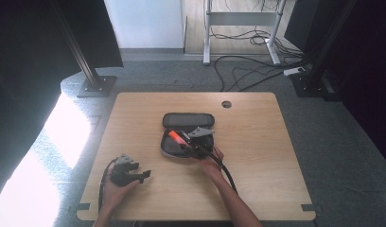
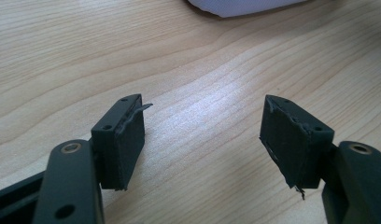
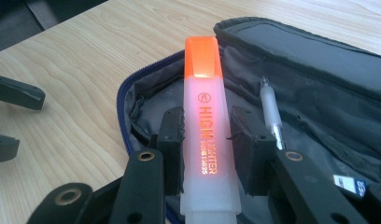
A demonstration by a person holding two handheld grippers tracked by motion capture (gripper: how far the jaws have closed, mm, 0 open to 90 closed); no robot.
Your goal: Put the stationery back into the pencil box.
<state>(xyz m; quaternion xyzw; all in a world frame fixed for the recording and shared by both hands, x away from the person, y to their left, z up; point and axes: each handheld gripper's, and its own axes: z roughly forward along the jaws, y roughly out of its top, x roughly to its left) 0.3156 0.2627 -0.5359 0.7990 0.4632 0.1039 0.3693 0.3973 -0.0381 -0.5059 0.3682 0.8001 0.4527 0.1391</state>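
An open dark pencil case lies in the middle of the wooden table. My right gripper hovers over the case's open lower half, shut on a highlighter with a pale body and an orange cap. The cap points away from me, and both pads press the barrel's sides. A clear pen lies inside the case. My left gripper rests low on the table at the front left, open with nothing between its jaws.
A round cable hole sits near the table's far edge. The left gripper view shows the pale edge of an object at the top. A small labelled item lies in the case at the right. Bare wood surrounds the case.
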